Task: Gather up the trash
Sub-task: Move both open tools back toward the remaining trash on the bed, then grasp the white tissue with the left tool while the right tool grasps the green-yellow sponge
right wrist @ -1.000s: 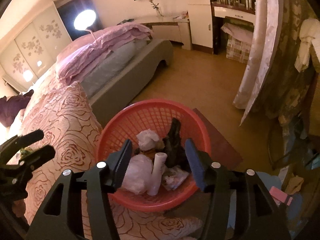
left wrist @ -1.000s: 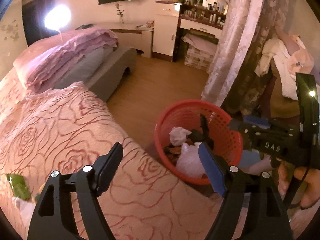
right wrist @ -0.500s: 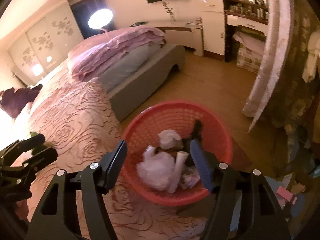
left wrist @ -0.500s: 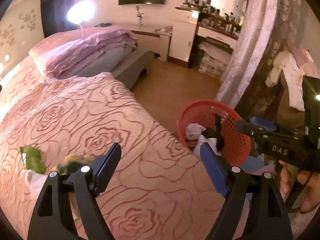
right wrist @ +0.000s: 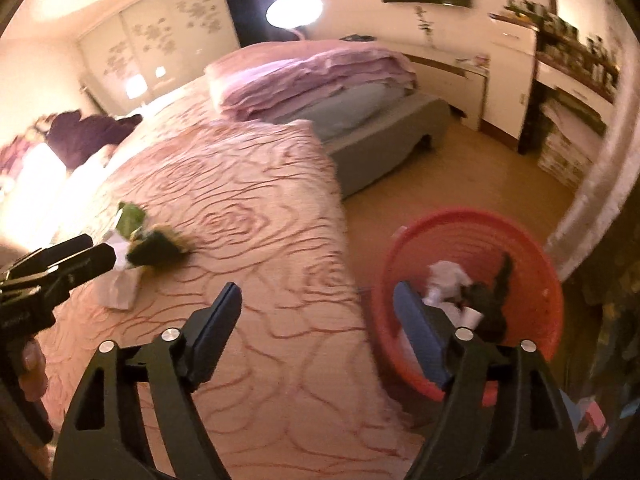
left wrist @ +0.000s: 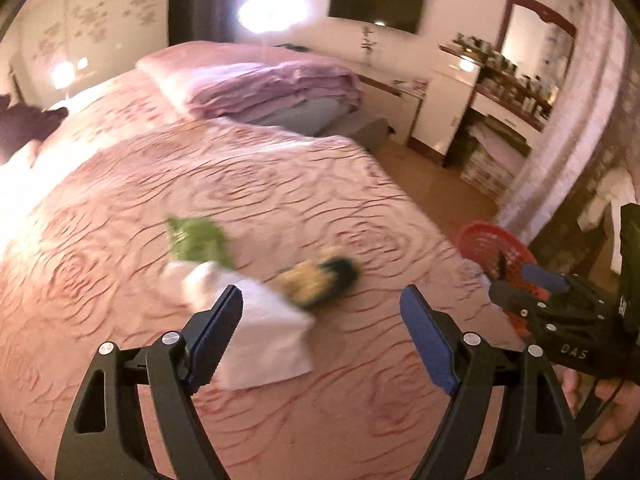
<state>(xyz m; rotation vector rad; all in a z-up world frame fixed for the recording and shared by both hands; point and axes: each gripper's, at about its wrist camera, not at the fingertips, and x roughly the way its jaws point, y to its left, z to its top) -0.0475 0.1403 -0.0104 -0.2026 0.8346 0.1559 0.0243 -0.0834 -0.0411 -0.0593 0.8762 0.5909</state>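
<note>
Hovering my wide-open, empty left gripper point(left wrist: 320, 344) over the bedspread point(left wrist: 280, 184), I find the white tissue point(left wrist: 260, 332) touching its left finger, center frame; my right gripper point(right wrist: 316, 320), likewise open, hangs farther off by the red basket point(right wrist: 536, 320).

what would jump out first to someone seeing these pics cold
Probably the little heap of trash on the pink rose-patterned bedspread: a green wrapper, a white tissue and a yellow-and-dark wrapper, just ahead of the open left gripper. Next, the red basket on the floor beside the bed, already holding trash.
</note>
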